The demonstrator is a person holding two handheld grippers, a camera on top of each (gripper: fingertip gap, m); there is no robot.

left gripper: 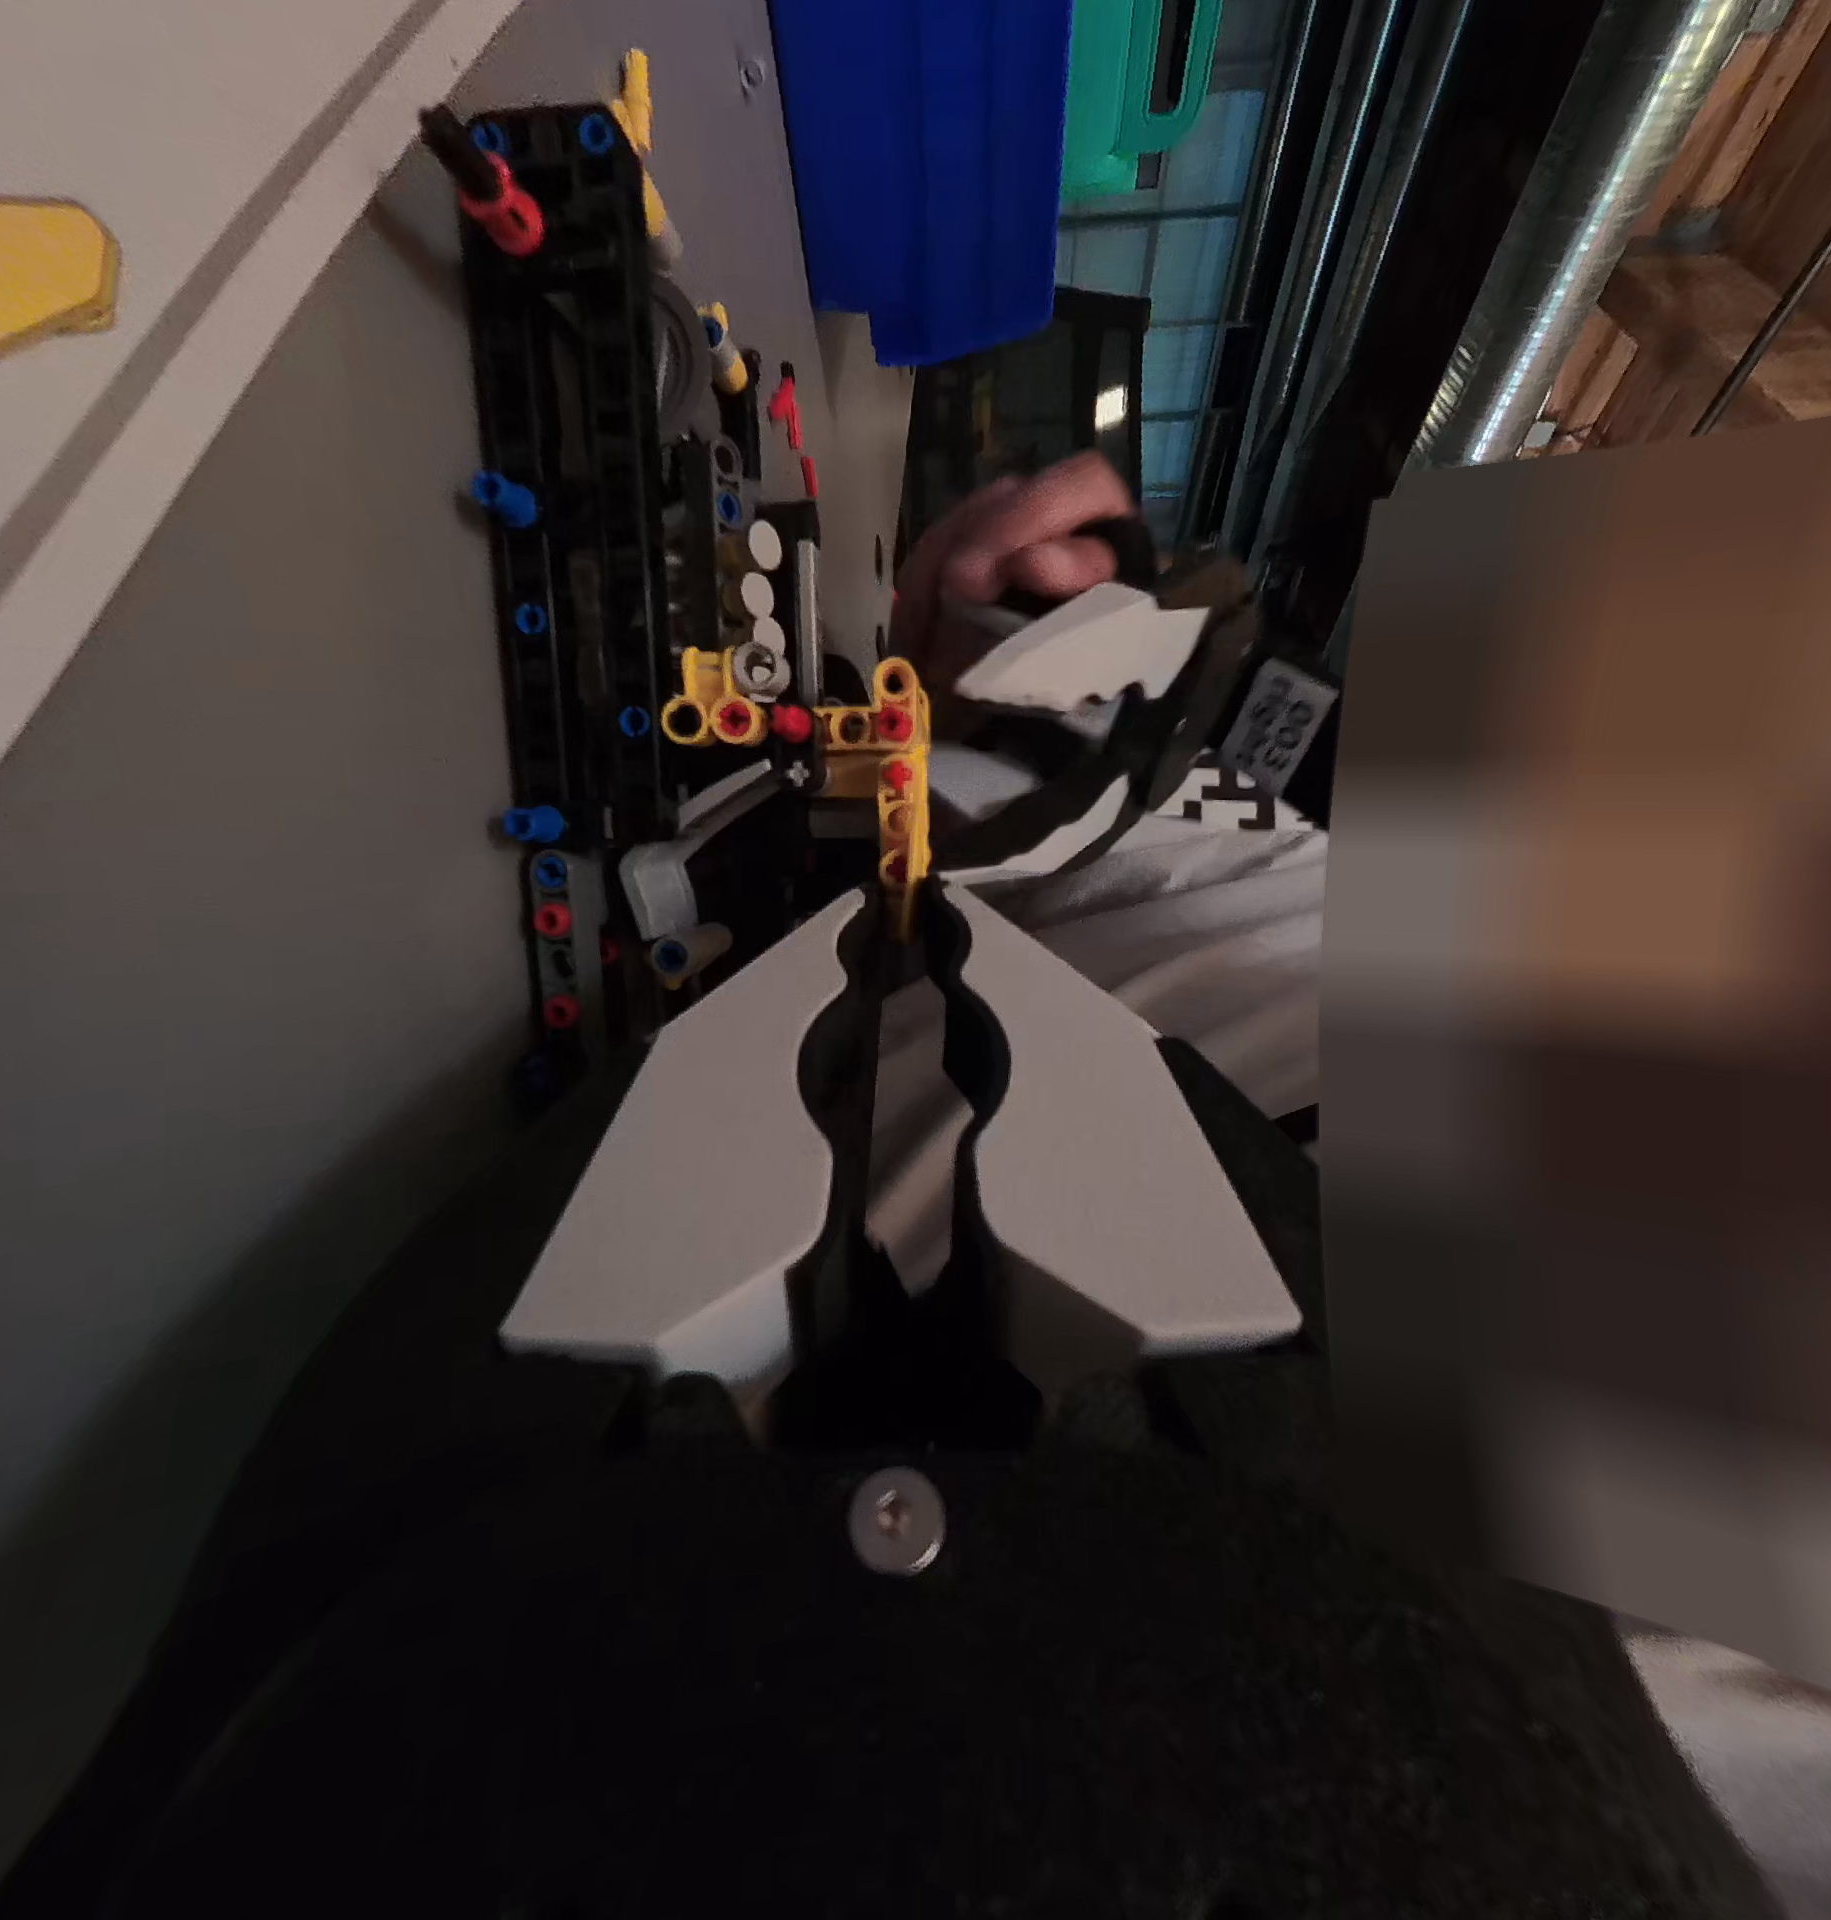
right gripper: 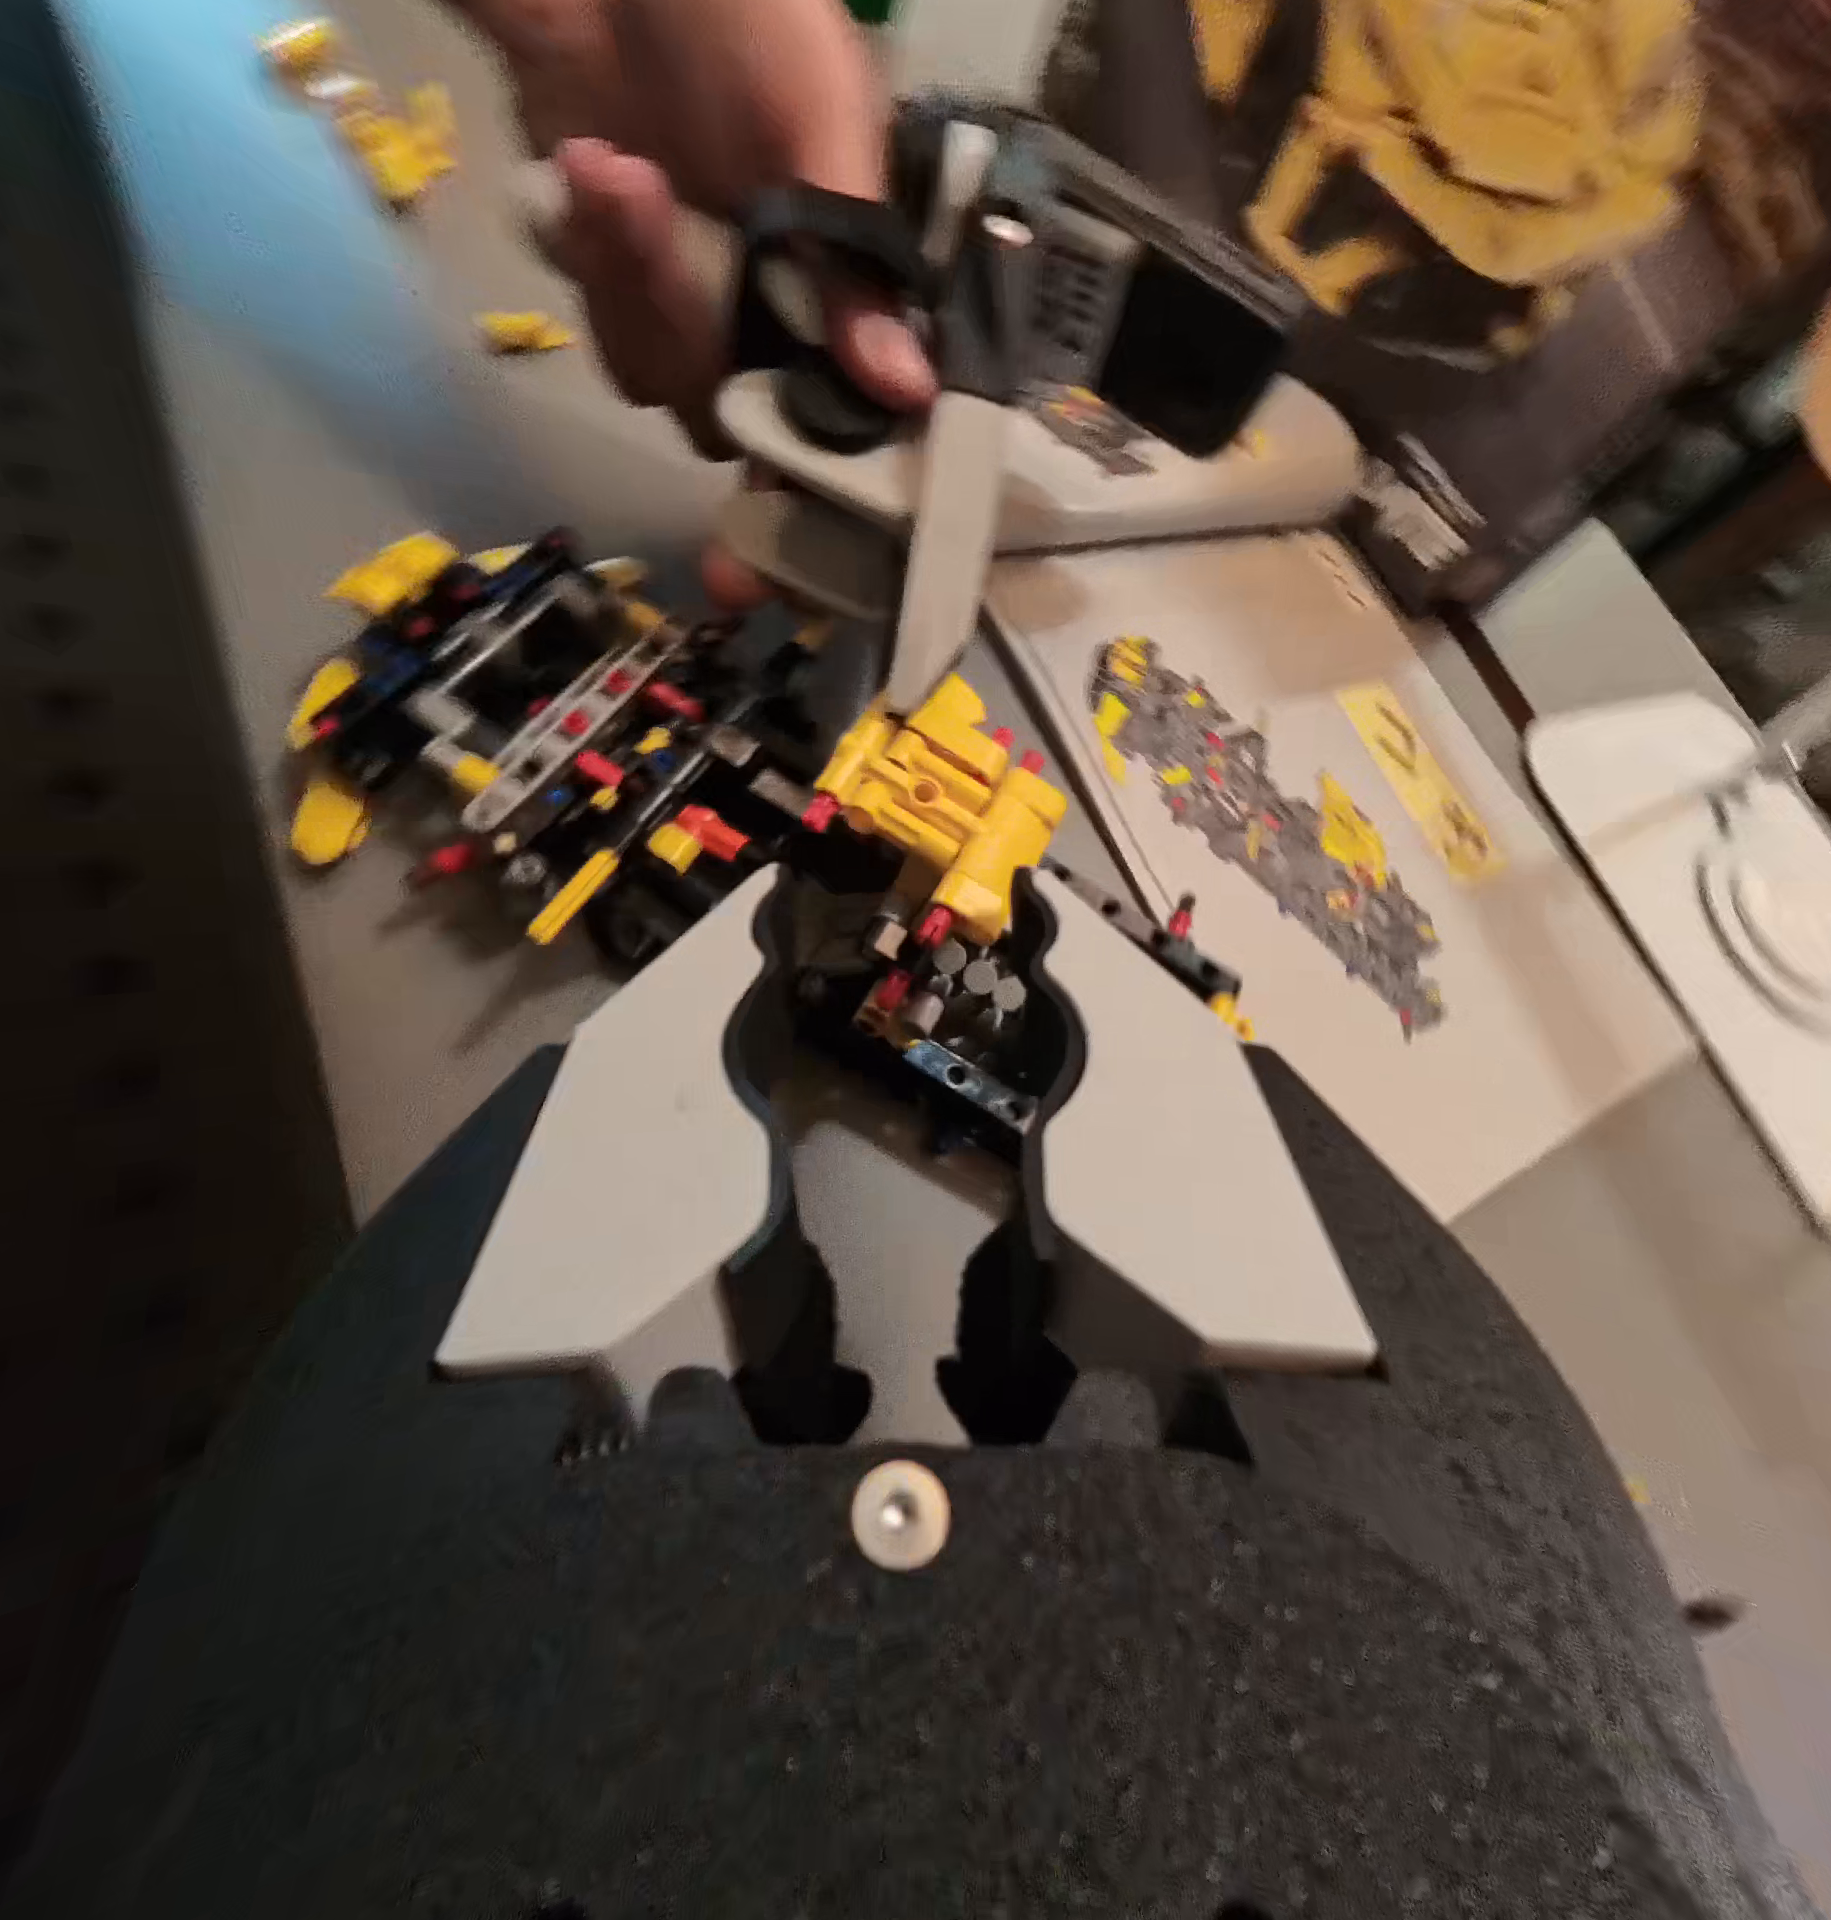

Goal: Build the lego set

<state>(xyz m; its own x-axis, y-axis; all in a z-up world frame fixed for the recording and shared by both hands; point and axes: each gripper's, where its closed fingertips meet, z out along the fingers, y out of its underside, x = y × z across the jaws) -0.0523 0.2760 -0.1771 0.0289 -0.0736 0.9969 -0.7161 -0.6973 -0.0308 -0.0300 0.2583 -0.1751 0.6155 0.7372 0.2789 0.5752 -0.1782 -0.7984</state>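
My left gripper (left gripper: 903, 896) is shut on the lower end of a yellow L-shaped beam (left gripper: 898, 790). The beam sits at the near end of the long black chassis (left gripper: 578, 520), next to other yellow parts with red pins. In the right wrist view the left gripper (right gripper: 921, 691) comes down from above onto a yellow block of parts (right gripper: 942, 800) on the chassis (right gripper: 537, 717). My right gripper (right gripper: 903, 888) has its jaws apart around the lower end of that yellow block; only its right fingertip is near it. It shows blurred in the left wrist view (left gripper: 1056, 675).
An open instruction booklet (right gripper: 1337, 935) lies to the right of the chassis. Loose yellow pieces (right gripper: 402, 145) lie at the far left of the grey table (right gripper: 371, 416). A box with a yellow picture (right gripper: 1462, 156) stands behind. A white tray (right gripper: 1638, 769) is at the right edge.
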